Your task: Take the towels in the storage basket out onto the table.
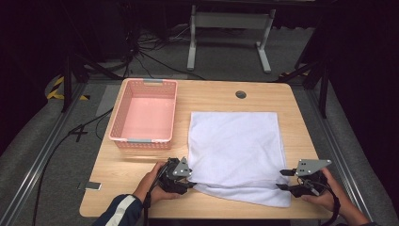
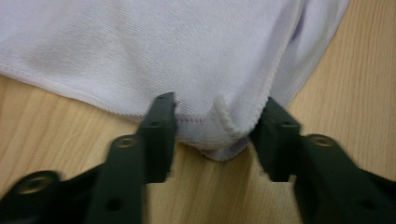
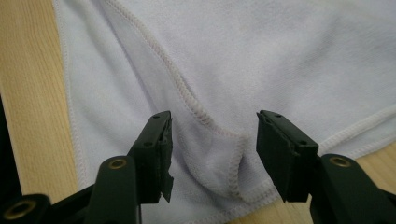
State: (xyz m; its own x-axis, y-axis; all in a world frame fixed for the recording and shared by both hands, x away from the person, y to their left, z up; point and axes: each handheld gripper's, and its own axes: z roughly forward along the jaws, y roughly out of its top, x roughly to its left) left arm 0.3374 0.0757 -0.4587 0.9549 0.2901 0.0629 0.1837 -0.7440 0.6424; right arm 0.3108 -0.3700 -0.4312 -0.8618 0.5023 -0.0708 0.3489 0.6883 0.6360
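A white towel [image 1: 235,141] lies folded on the wooden table [image 1: 127,188], with its lower layer sticking out along the near edge. My left gripper [image 1: 190,181] sits at the towel's near left corner. In the left gripper view its jaws [image 2: 218,105] stand apart with the puckered corner [image 2: 224,126] between them, the pads not pressing it. My right gripper [image 1: 282,180] is at the near right corner. Its jaws [image 3: 214,116] are also apart, and a raised fold of hem [image 3: 219,163] lies loose between them.
A pink plastic basket [image 1: 143,82] stands at the back left of the table, close to the towel's left edge. A round cable hole [image 1: 241,94] sits near the far edge. A small grey object [image 1: 89,186] lies at the near left edge.
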